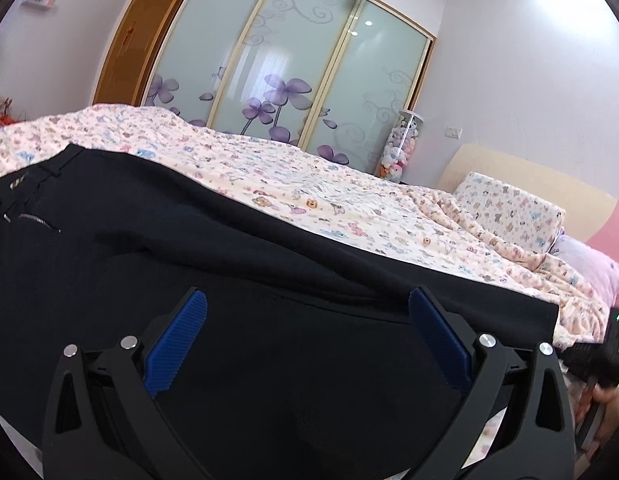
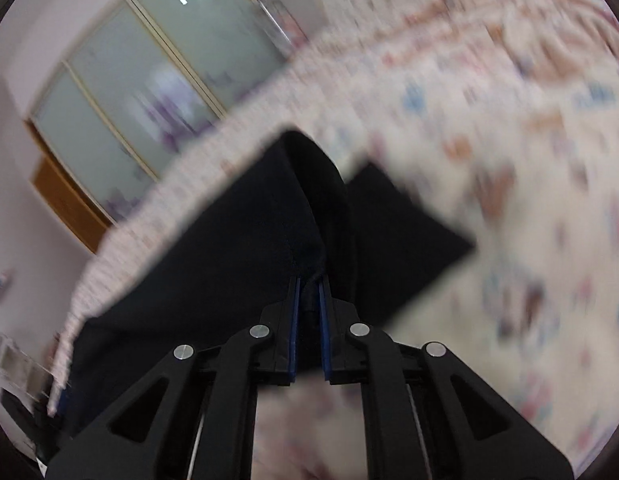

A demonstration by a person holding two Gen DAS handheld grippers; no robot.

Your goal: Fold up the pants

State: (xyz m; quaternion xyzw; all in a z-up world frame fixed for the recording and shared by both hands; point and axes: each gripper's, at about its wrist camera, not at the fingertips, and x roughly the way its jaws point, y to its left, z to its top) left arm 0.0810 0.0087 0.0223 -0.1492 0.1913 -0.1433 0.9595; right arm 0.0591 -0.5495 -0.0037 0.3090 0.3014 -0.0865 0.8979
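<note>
Pants (image 1: 189, 248) lie flat on the bed (image 1: 309, 176): right hand-held gripper (image 2: 308, 280) is clenched on the leg end for folding, left hand-held gripper (image 1: 309, 300) hovers released.

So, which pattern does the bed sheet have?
The bed sheet is cream with small cartoon animals, seen best in the left wrist view.

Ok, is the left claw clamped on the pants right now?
No, the left claw stands wide open above the dark pants, its blue pads far apart with no cloth pinched between them.
</note>
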